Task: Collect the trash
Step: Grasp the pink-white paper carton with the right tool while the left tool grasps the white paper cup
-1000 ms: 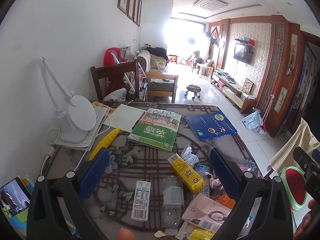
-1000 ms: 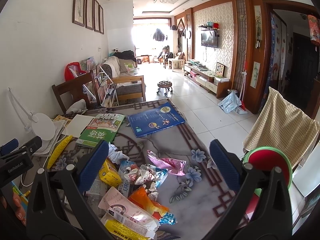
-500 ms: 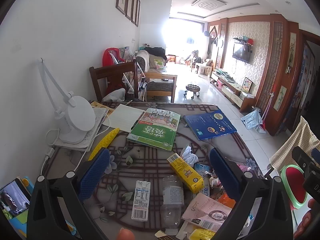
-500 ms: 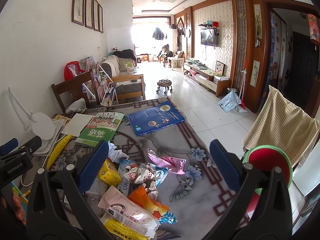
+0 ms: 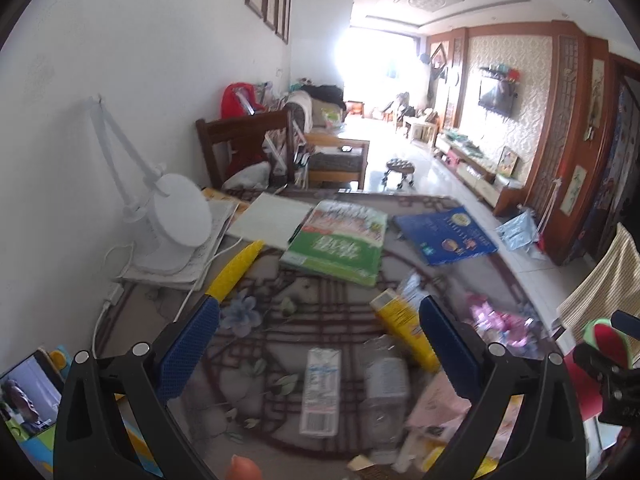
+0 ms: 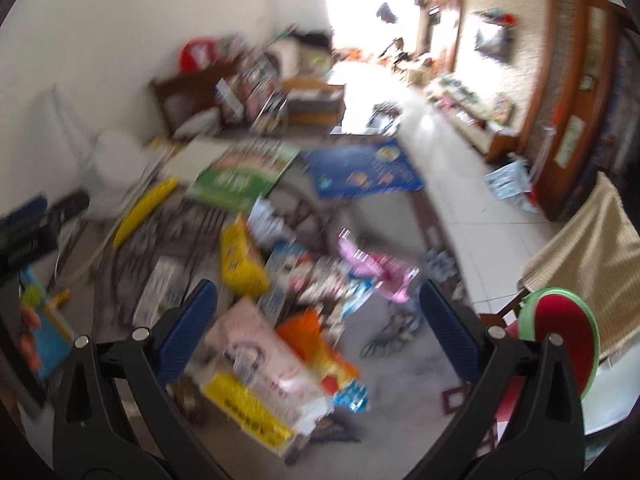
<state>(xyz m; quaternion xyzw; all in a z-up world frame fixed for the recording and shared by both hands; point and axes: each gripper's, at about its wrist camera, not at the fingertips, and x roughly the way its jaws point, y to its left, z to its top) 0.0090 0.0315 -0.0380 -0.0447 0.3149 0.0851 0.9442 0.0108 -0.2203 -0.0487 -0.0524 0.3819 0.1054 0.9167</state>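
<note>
Trash lies in a heap on the patterned table. In the left wrist view I see a white milk carton (image 5: 320,392), a clear plastic bottle (image 5: 386,384), a yellow box (image 5: 404,320) and a pink wrapper (image 5: 496,322). My left gripper (image 5: 318,344) is open and empty above the carton and bottle. In the blurred right wrist view, my right gripper (image 6: 318,320) is open and empty over a pink-white packet (image 6: 256,356), an orange wrapper (image 6: 316,344), a yellow bag (image 6: 240,264) and a pink wrapper (image 6: 376,270).
A green book (image 5: 340,244), a blue book (image 5: 444,234), a white notebook (image 5: 272,220), a yellow corn-shaped item (image 5: 236,270) and a white desk lamp (image 5: 176,220) sit farther back. A phone (image 5: 28,396) stands at the left. A green-rimmed red bin (image 6: 564,336) stands right of the table.
Both grippers have tilted down and moved closer over the trash heap; the right one moves fast and its view is blurred. Both stay open.
</note>
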